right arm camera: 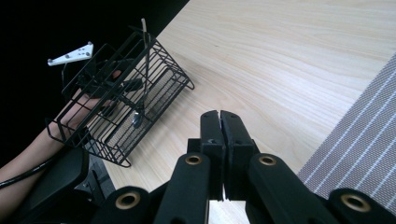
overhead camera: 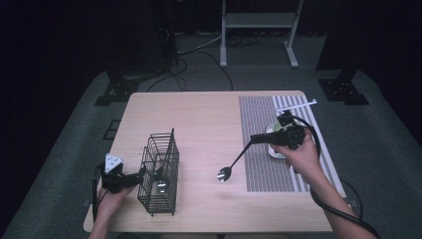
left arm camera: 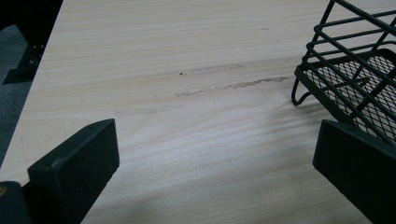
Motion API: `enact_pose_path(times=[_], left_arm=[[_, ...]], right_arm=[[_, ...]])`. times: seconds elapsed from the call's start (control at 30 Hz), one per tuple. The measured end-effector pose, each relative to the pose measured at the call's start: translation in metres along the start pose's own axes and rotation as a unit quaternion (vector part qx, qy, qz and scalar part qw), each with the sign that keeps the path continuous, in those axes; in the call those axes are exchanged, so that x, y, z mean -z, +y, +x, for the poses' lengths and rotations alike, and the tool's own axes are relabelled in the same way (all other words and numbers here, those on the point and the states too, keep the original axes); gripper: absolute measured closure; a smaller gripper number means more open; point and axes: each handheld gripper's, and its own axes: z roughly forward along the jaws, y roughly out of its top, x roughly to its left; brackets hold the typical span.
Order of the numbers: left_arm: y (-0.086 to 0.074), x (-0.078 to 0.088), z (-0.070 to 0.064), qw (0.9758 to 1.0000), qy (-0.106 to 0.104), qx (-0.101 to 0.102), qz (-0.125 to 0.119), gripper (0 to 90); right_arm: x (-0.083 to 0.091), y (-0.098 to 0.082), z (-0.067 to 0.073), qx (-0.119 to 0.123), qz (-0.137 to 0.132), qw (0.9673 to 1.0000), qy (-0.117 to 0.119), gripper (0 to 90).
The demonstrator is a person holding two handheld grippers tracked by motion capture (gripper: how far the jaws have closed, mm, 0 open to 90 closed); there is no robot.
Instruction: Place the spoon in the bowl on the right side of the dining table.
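A spoon (overhead camera: 226, 173) with a long dark handle hangs tilted over the wooden table (overhead camera: 199, 119), its bowl low and to the left. My right gripper (overhead camera: 255, 138) is shut on the handle's top end; in the right gripper view its jaws (right arm camera: 219, 122) are pressed together. A black wire basket (overhead camera: 160, 172) stands at the table's front left with a utensil (overhead camera: 161, 185) inside. My left gripper (overhead camera: 141, 174) sits just left of the basket, open. In the left gripper view the gripper (left arm camera: 215, 172) has bare wood between its jaws, with the basket (left arm camera: 355, 70) at the right.
A grey striped mat (overhead camera: 263, 164) covers the table's right side. On it are a white bowl (overhead camera: 273, 151), partly hidden behind my right hand, and a white stick-like utensil (overhead camera: 297, 105) at the far edge. Dark floor and stand legs surround the table.
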Motion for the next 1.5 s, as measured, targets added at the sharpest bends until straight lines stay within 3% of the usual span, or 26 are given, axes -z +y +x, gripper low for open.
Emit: enact_pose_path(times=[1.5], left_arm=[[0.0, 0.0, 0.0, 1.0, 0.001, 0.0, 0.0, 0.0]], right_arm=[[0.035, -0.015, -0.044, -0.048, -0.031, 0.9972, -0.048, 88.4]])
